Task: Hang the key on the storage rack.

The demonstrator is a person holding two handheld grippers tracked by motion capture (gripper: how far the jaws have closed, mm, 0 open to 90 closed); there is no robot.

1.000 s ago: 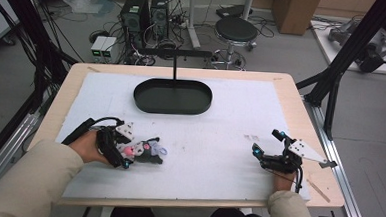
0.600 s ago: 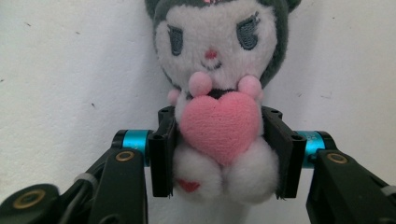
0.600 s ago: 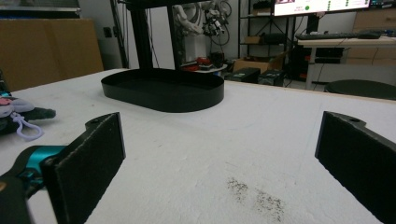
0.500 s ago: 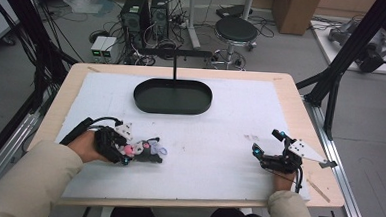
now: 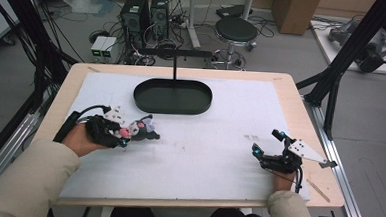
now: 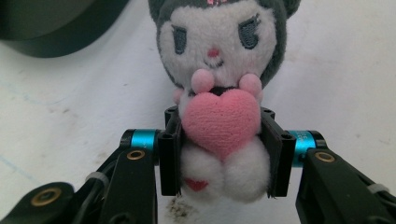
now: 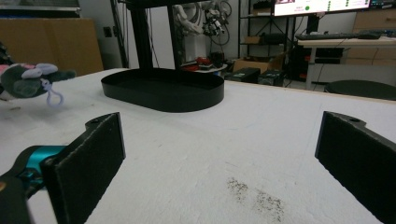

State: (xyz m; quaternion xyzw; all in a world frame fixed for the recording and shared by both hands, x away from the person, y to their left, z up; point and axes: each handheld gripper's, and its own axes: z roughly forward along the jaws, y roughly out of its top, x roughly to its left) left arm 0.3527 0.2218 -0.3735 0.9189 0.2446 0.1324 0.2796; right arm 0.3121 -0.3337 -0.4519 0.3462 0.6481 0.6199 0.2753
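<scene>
Soft plush toy (image 6: 219, 93) is clamped at its body between the jaws of the left gripper (image 6: 223, 154), near the left edge of the white table cover (image 5: 203, 154). It lies just in front of the black oval tray (image 5: 172, 96), not touching it. Right gripper (image 5: 269, 151) rests near the right edge, its jaws wide apart and holding nothing; between both grippers the cover is free.
</scene>
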